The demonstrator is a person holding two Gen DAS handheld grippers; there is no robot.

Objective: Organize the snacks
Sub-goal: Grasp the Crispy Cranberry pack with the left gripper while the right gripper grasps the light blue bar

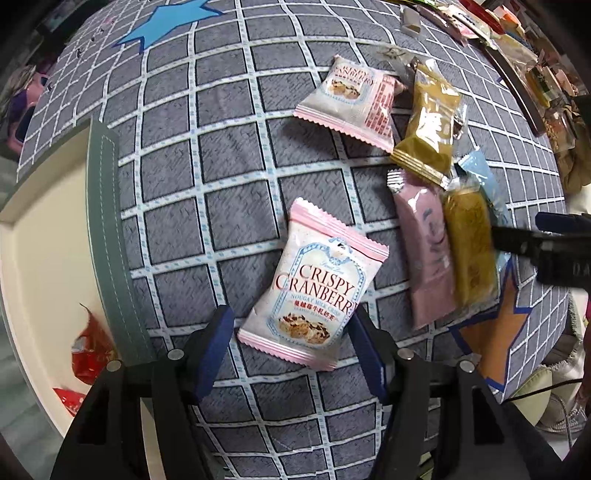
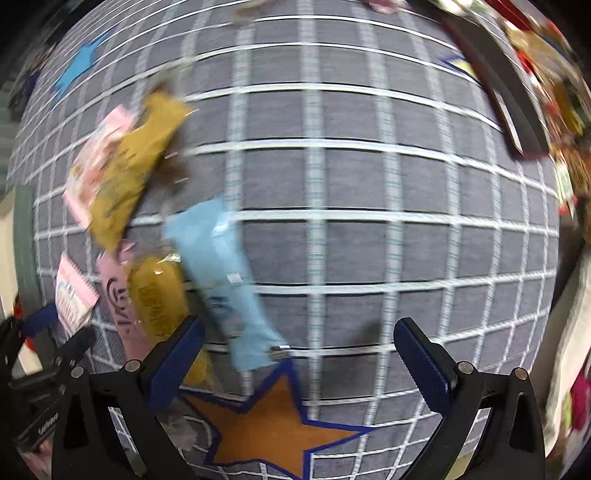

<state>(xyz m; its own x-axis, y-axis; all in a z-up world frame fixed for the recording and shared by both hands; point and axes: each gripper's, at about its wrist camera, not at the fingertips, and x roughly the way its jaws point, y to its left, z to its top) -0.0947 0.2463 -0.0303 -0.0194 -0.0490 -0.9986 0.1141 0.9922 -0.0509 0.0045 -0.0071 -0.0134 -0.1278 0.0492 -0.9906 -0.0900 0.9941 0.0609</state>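
A Crispy Cranberry packet (image 1: pixel 314 284) lies flat on the grey checked worktop (image 1: pixel 229 147), its lower end between the blue fingers of the left hand-held gripper (image 1: pixel 291 343), which is spread wide with neither finger clearly pressing on it. To the packet's right, a pink stick pack (image 1: pixel 424 254), a clear-wrapped yellow bar (image 1: pixel 469 243) and a light blue pack (image 1: pixel 480 173) lie side by side and overlapping. Beyond them sit a mustard packet (image 1: pixel 432 118) and a second Crispy Cranberry packet (image 1: pixel 351 99), touching at their edges.

Only the left wrist view shows the cream tray (image 1: pixel 40 236) with a grey-green rim at the left, holding red wrappers (image 1: pixel 90 350), and a blue star (image 1: pixel 166 22) on the cloth. The right wrist view is blurred. It shows the orange star (image 2: pixel 273 428) plainly, with the light blue pack's end touching its upper point. The right hand-held gripper (image 2: pixel 299 354) is wide open above that star, holding nothing; its left finger is beside the yellow bar.
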